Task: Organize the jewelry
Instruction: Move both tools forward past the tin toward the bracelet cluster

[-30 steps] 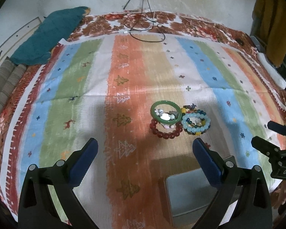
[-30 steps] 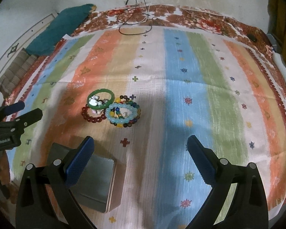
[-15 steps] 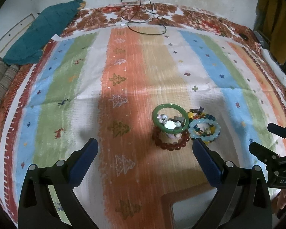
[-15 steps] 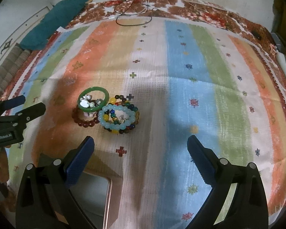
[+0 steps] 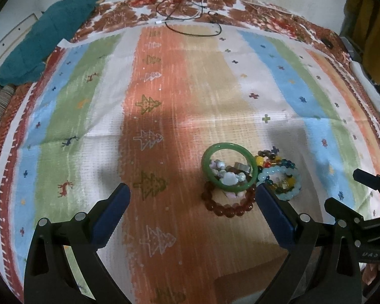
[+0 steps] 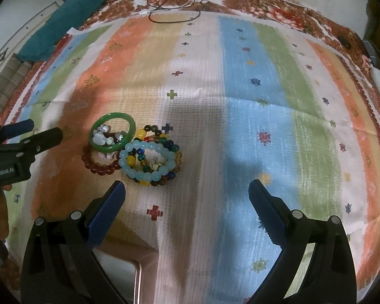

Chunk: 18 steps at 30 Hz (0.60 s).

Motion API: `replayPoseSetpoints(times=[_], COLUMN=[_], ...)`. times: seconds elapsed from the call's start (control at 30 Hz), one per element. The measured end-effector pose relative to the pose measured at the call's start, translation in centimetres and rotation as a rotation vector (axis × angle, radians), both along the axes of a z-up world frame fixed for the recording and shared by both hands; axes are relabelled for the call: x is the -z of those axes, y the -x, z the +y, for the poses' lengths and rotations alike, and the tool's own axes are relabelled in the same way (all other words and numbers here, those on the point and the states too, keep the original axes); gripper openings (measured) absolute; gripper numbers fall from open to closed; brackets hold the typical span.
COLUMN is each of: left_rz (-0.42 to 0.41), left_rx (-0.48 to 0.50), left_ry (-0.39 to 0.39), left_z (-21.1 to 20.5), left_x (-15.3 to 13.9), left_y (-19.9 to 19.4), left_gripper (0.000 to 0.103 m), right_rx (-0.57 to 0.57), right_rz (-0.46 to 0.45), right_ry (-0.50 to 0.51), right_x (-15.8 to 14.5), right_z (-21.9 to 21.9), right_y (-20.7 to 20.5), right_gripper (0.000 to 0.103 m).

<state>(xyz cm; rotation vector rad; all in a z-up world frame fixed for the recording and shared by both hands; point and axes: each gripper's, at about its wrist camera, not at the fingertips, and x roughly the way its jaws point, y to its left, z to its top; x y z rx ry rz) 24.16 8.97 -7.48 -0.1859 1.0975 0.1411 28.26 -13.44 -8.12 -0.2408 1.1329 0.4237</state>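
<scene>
A pile of bracelets lies on the striped cloth. A green bangle [image 5: 228, 149] [image 6: 112, 148] rests tilted on a dark red bead bracelet [image 5: 228, 211] [image 6: 98, 169], with pale beads inside it. Beside them sit a light blue bead bracelet [image 5: 286, 195] [image 6: 147, 176] and a multicoloured bead bracelet [image 6: 173, 148]. My left gripper [image 5: 192, 210] is open, its right finger just in front of the pile. My right gripper [image 6: 187, 205] is open, the pile just ahead of its left finger. A box [image 6: 129, 278] lies below, mostly hidden.
A teal cloth [image 5: 45, 35] lies at the far left corner. A black cable [image 5: 187, 22] loops at the far edge of the striped cloth [image 5: 164, 101]. A white object [image 5: 369, 88] lies along the right edge.
Both grippers have moved forward toward the bracelet pile, which now sits larger and lower in both views. The box has slid mostly out of view at the bottom.
</scene>
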Motion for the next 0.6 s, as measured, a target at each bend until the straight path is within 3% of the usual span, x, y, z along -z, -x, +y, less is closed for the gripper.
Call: replayPoseSetpoints(times=[0.6], left_rz=[0.074], left_rx=[0.02], left_ry=[0.019], left_z=[1.0], left_x=[3.6], left_y=[-4.4], left_gripper=[0.091], right_rx=[0.015], right_rz=[0.044], right_ry=[0.046], right_x=[2.9], right_z=[1.3], right_y=[-2.8], right_gripper=[0.099])
